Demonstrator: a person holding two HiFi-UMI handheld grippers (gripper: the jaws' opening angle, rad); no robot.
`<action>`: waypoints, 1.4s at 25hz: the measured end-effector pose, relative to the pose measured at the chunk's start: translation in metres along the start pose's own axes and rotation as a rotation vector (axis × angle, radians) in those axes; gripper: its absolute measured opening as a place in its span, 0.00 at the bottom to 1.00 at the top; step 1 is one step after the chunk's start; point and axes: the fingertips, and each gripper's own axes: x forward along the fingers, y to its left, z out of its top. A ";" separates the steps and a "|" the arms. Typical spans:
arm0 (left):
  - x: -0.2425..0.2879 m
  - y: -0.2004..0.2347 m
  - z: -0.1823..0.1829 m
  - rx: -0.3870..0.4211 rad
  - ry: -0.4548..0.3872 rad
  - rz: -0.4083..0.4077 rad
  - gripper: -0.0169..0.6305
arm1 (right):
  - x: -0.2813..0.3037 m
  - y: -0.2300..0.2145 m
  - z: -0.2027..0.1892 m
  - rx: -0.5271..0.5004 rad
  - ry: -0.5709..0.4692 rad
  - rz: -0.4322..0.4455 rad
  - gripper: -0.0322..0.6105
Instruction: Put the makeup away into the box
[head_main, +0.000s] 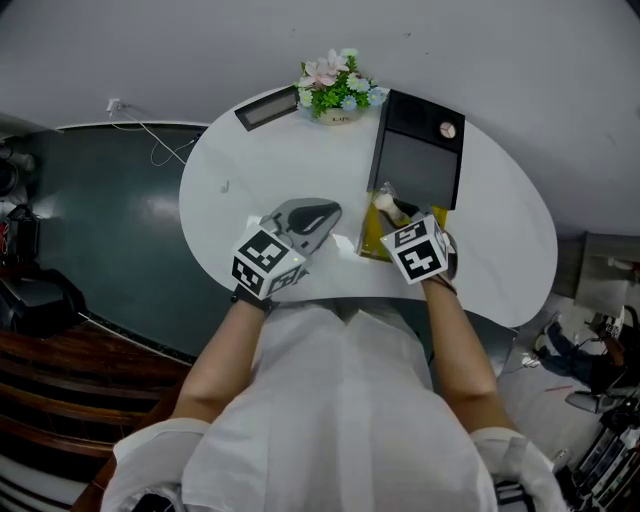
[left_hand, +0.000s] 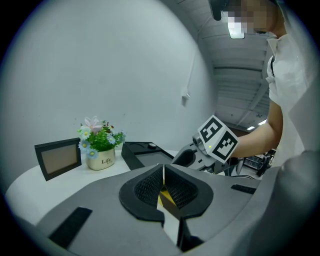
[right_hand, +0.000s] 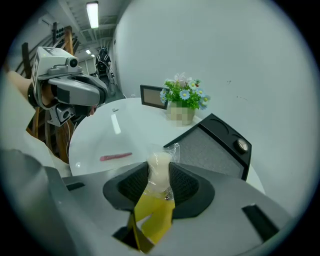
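Head view, looking steeply down: a person in a white top leans over a white oval desk with a hand-held gripper in each hand. The right hand-held gripper is closed on a makeup item, a pale cream piece in clear wrapping, and holds it at the near end of a black box that lies open on the desk, just above a yellow part at that end. Right gripper view confirms the grip: both pads press on the cream makeup item, yellow shows through the gap beneath it, and the box with its grey inner panel lies just beyond the tips. A round button sits on the box's far black edge. The left hand-held gripper is beside the right one, to the left of the box; its own view shows the jaws pressed together with nothing between them. A slim pink stick lies on the bare desk, well apart from the box. At the far edge stand a small pot of flowers and, just to its left, a dark picture frame.
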 end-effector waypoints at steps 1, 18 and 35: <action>0.004 -0.004 0.001 0.003 0.002 -0.007 0.06 | -0.002 -0.003 -0.006 0.007 0.001 -0.004 0.26; 0.053 -0.047 0.000 0.015 0.018 -0.053 0.06 | -0.012 -0.033 -0.104 0.071 0.119 -0.026 0.26; 0.064 -0.050 -0.005 -0.011 0.007 -0.025 0.06 | -0.002 -0.038 -0.112 0.037 0.132 0.002 0.26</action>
